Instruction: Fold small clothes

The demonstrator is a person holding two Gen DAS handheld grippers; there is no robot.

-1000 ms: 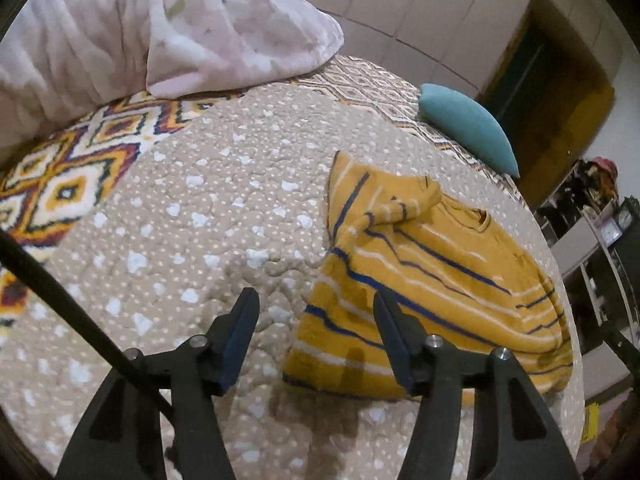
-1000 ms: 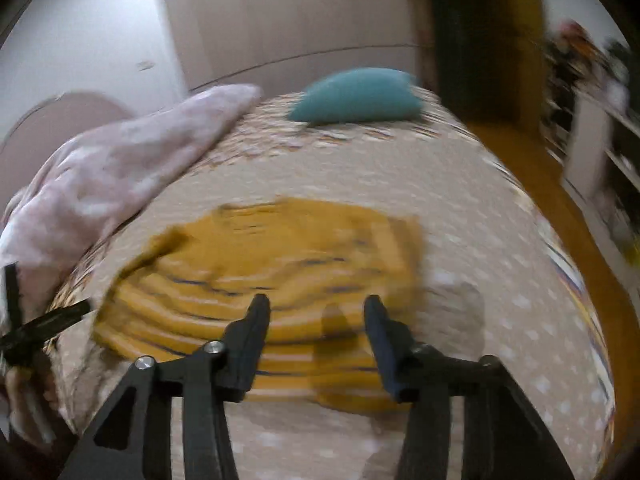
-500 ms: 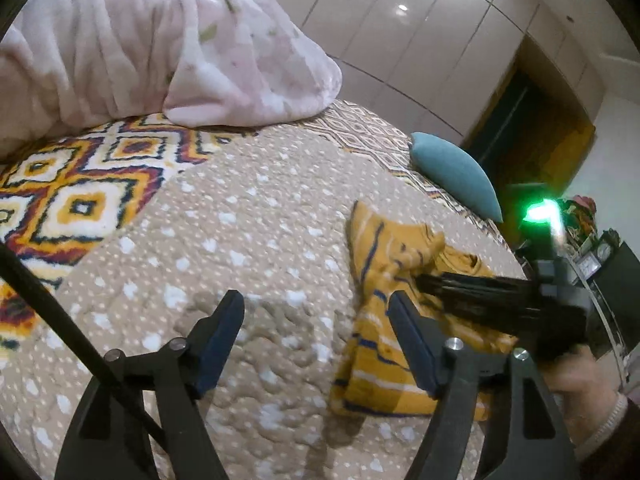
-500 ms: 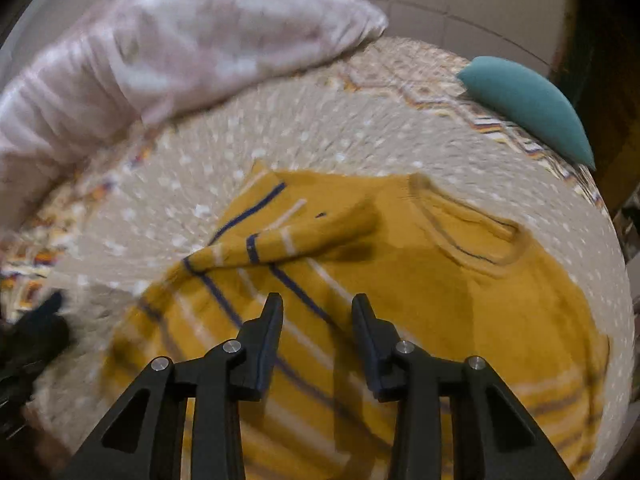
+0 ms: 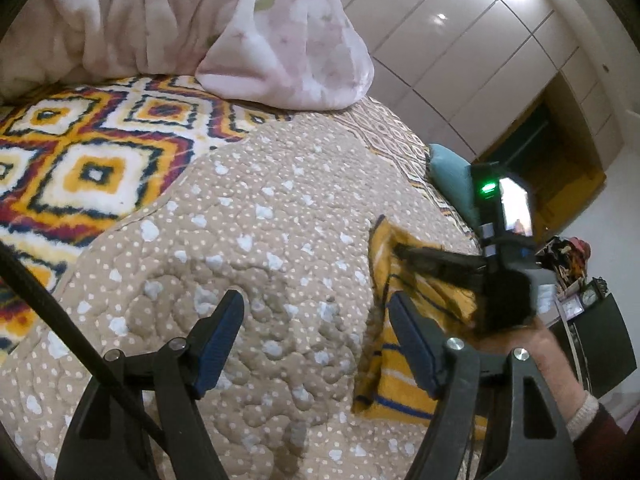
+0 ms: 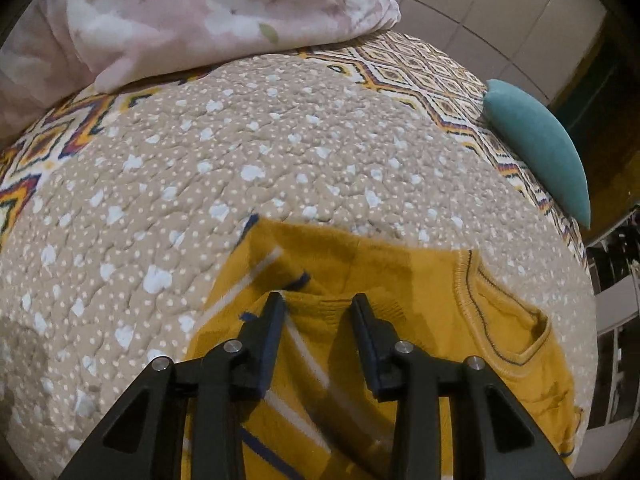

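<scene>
A small mustard-yellow sweater point(image 6: 400, 280) with white and navy stripes lies on the beige dotted quilt point(image 6: 240, 152), one sleeve folded across its body. My right gripper point(image 6: 318, 308) is open, low over the folded sleeve's cuff, with the cuff between its fingers. In the left wrist view the sweater point(image 5: 394, 376) lies to the right, and the right gripper point(image 5: 400, 249), held by a hand, reaches over its top. My left gripper point(image 5: 316, 312) is open and empty above the quilt point(image 5: 260, 240), just left of the sweater's edge.
A pink blanket point(image 5: 180, 20) is heaped at the bed's far side on a patterned sheet point(image 5: 80, 160). A teal pillow point(image 6: 540, 144) lies at the bed's right edge. White wardrobe doors point(image 5: 460, 40) stand behind; shelves and clutter point(image 5: 572, 264) stand right.
My right gripper has come down close over the folded sleeve and its jaws have narrowed. My left gripper has drawn back to the left, off the sweater's hem.
</scene>
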